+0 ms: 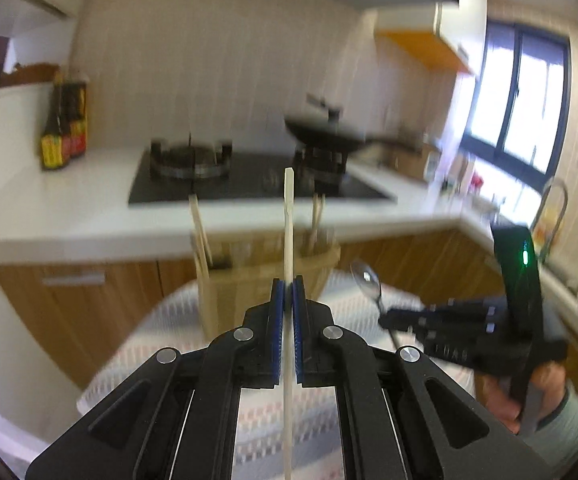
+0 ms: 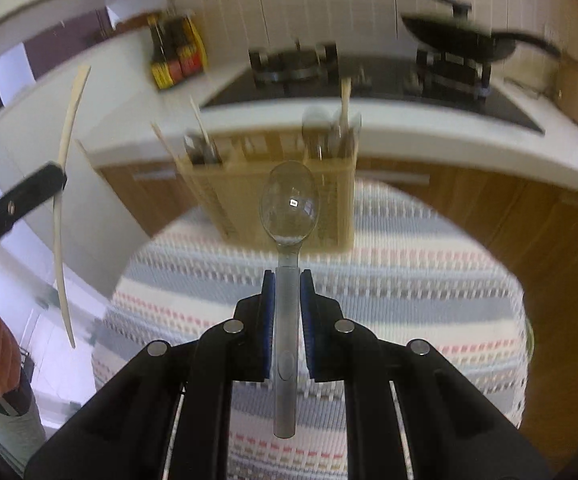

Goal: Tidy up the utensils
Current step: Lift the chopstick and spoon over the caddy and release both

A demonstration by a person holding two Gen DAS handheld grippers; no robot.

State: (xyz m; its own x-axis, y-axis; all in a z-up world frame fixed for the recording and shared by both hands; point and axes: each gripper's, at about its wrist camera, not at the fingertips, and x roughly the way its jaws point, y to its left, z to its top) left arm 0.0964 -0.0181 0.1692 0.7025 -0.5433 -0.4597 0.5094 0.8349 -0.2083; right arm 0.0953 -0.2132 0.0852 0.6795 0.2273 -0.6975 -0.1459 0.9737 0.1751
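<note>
Two utensils are in the air at once, which is the main hazard. From the left wrist view, the left claw (image 1: 287, 294) is pressed together on a single pale chopstick (image 1: 287, 216), pinched near its middle with long ends sticking out both ways; such a thin, smooth stick could pivot or slide between the pads. Beyond it the beige utensil holder (image 1: 267, 276) stands on the striped cloth of the round surface (image 1: 149, 340), with chopsticks already in its outer compartments, and these may block the new one.

From the right wrist view, the right claw (image 2: 287, 292) pinches a metal spoon (image 2: 287, 208) by its handle, bowl forward toward the holder. Its slick handle may twist, and the two claws, close together, could clash over the holder's narrow openings
</note>
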